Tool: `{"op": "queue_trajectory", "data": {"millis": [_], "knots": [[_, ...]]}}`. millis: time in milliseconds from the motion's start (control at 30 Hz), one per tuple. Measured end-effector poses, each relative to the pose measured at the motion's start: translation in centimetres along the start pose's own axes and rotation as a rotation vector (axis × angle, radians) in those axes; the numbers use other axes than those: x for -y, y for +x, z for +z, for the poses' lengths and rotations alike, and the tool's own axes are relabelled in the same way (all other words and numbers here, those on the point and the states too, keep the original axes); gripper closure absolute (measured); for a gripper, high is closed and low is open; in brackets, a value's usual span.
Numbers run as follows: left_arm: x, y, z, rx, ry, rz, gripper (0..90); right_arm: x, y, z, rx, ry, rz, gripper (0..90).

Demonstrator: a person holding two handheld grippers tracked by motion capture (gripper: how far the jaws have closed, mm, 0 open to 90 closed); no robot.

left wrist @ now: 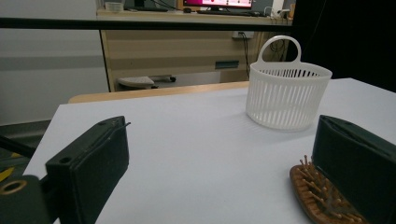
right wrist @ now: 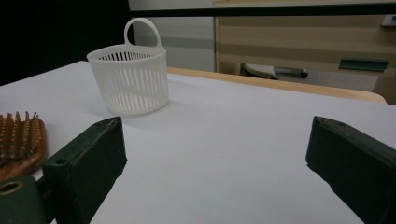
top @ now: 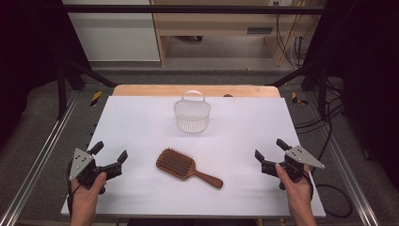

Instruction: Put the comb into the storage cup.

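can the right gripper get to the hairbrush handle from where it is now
Probably yes: the right gripper has its jaws open, and bare table lies between it and the hairbrush, whose handle points its way.

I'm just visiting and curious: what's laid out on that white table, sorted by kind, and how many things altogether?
Wooden paddle hairbrush: 1
White slotted plastic basket with a loop handle: 1
Hand-held grippers, both open: 2, left gripper and right gripper
Total: 4
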State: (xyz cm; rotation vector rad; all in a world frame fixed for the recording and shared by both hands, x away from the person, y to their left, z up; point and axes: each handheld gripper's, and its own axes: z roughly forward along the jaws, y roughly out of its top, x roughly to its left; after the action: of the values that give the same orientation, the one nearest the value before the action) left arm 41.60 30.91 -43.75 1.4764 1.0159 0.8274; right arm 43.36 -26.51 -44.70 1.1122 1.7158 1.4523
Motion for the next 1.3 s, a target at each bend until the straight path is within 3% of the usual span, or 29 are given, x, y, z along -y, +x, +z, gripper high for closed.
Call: {"op": "queue_trajectory", "data": {"millis": [267, 500, 567, 733, 833, 900, 1000, 1133, 1200, 1300], "knots": [[0.0, -0.7, 0.5, -0.009, 0.033, 0.034, 3.8, 0.1, 0.2, 0.2, 0.005, 0.013, -0.014, 4.4], [0.3, -2.0, 1.2, 0.001, 0.080, 0.021, 3.3, 0.1, 0.4, 0.3, 0.000, 0.016, -0.016, 2.9], [0.2, -2.6, 1.5, 0.022, 0.095, 0.021, 3.4, 0.1, 0.4, 0.3, -0.001, 0.015, -0.019, 2.8], [-0.4, -4.2, 2.3, 0.066, 0.100, 0.060, 4.1, 0.1, 0.6, 0.5, -0.002, 0.025, -0.025, 2.8], [-1.3, -4.7, 3.3, 0.064, 0.128, 0.119, 5.4, 0.1, 0.8, 0.4, -0.008, 0.024, -0.029, 2.9], [-1.9, -4.8, 4.0, 0.062, 0.146, 0.122, 6.4, 0.1, 0.8, 0.4, -0.012, 0.026, -0.030, 2.9], [-2.6, -5.0, 5.4, 0.061, 0.167, 0.123, 10.3, 0.1, 0.9, 0.6, -0.015, 0.030, -0.029, 3.0], [-2.6, -5.2, 7.1, 0.057, 0.192, 0.090, 20.3, 0.1, 1.0, 0.6, -0.014, 0.036, -0.033, 3.0], [-2.3, -5.3, 7.3, 0.046, 0.188, 0.073, 27.5, 0.1, 1.0, 0.6, -0.013, 0.037, -0.033, 3.1], [-1.5, -5.3, 7.3, 0.052, 0.216, 0.088, 38.4, 0.2, 1.0, 0.6, -0.014, 0.039, -0.032, 3.3]]}}
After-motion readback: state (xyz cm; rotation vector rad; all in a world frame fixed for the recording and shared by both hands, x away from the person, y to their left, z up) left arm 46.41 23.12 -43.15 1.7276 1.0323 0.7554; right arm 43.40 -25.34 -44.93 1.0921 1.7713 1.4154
